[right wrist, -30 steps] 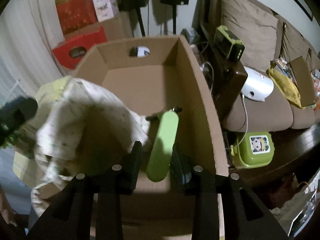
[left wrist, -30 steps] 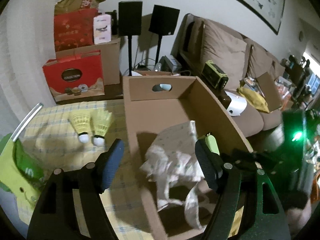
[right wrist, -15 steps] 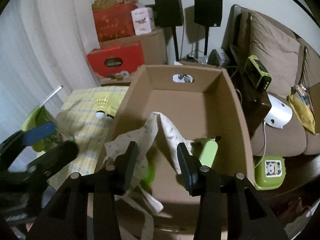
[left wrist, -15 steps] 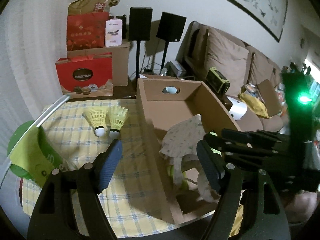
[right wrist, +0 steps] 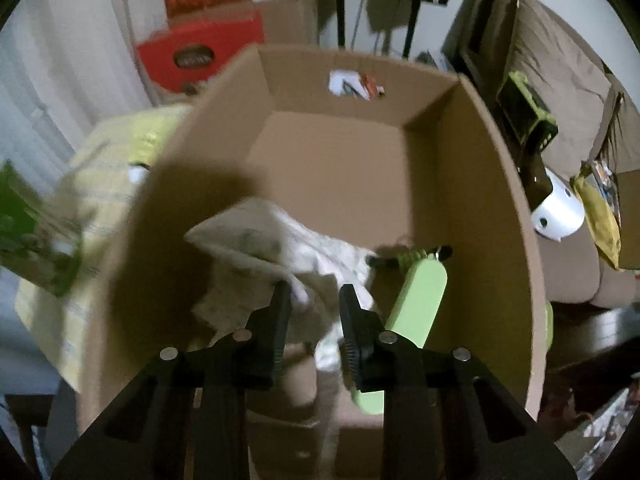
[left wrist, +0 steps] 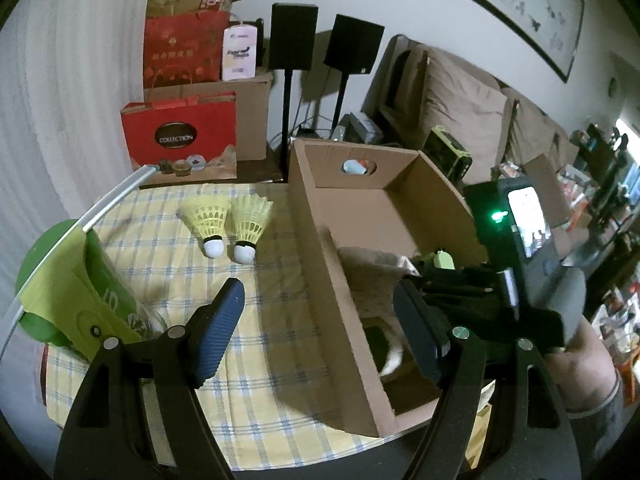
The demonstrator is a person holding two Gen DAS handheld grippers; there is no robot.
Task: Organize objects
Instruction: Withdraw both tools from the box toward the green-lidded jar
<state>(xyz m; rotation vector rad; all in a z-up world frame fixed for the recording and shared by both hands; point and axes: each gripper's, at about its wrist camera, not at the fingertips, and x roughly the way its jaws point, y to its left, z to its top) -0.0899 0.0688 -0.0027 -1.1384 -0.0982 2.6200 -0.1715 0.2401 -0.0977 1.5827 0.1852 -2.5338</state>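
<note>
We are in a home, in a living room. We see a big brown sofa with soft cushions (left wrist: 452, 96) along the wall, and a long framed picture (left wrist: 516, 0) hangs above it. Two black speakers on thin stands (left wrist: 294, 42) are by the white wall, next to red gift boxes and paper bags (left wrist: 180, 140). The round surface with a yellow checked cloth (left wrist: 264, 340) looks like a family table.
</note>
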